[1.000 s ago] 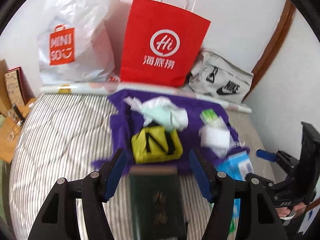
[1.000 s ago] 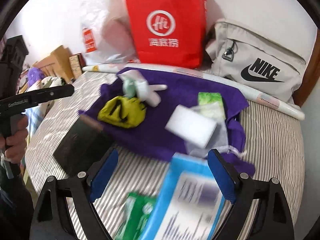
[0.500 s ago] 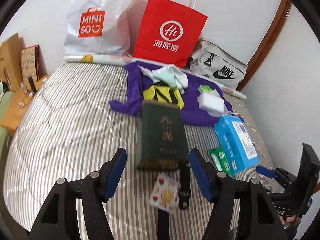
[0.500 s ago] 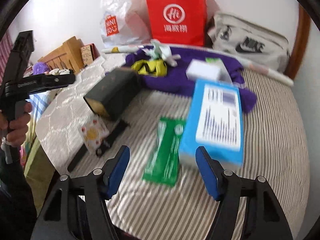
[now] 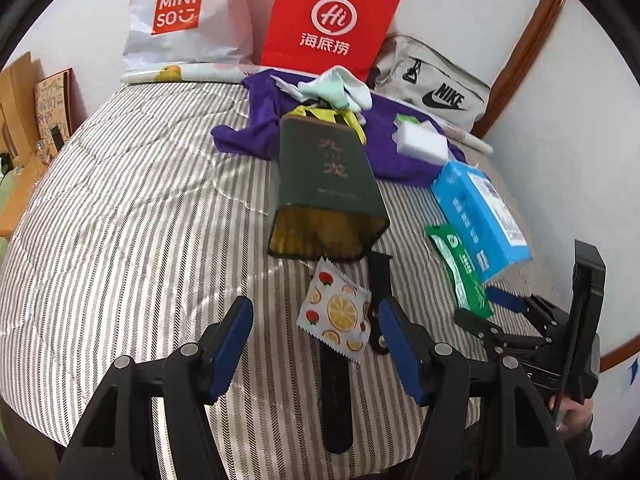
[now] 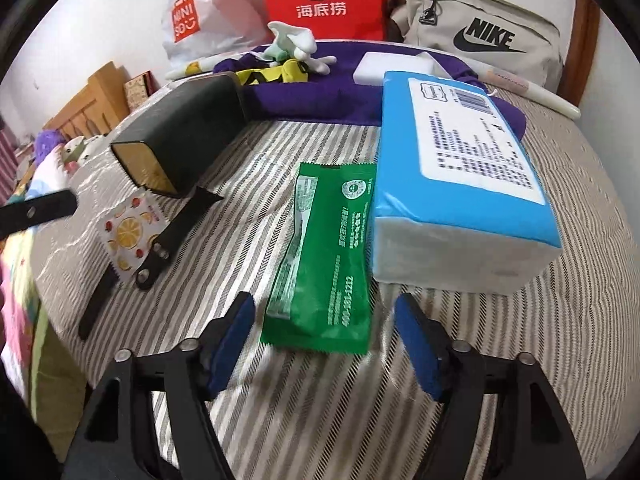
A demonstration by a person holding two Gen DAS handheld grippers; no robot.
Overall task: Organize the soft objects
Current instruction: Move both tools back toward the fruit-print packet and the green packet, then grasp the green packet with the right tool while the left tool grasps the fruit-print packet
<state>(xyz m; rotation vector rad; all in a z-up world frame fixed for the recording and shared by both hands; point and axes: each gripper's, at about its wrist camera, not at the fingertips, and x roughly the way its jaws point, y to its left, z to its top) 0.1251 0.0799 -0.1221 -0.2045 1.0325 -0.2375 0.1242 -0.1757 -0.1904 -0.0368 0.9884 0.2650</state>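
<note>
A purple cloth (image 5: pixel 260 120) lies at the far side of the striped bed (image 5: pixel 120 220), with pale socks (image 5: pixel 336 88), a yellow pouch (image 5: pixel 352 120) and a white sponge (image 5: pixel 420 144) on it. Nearer lie a blue tissue pack (image 6: pixel 460 160), a green sachet (image 6: pixel 328 252) and a fruit-print sachet (image 5: pixel 336 312). My left gripper (image 5: pixel 316 344) is open and empty, with the fruit-print sachet between its fingers. My right gripper (image 6: pixel 324 340) is open and empty, just short of the green sachet; it also shows in the left wrist view (image 5: pixel 504 312).
A dark green box (image 5: pixel 324 184) lies mid-bed with a black strap (image 5: pixel 376 292) at its near end. A Miniso bag (image 5: pixel 180 12), a red paper bag (image 5: pixel 332 20) and a Nike bag (image 5: pixel 436 88) line the wall. Wooden furniture (image 6: pixel 92 100) stands left of the bed.
Both grippers have pulled back toward the near edge of the bed, so the cloth pile looks farther off and the sachets, strap and tissue pack have come into view. Both stay open.
</note>
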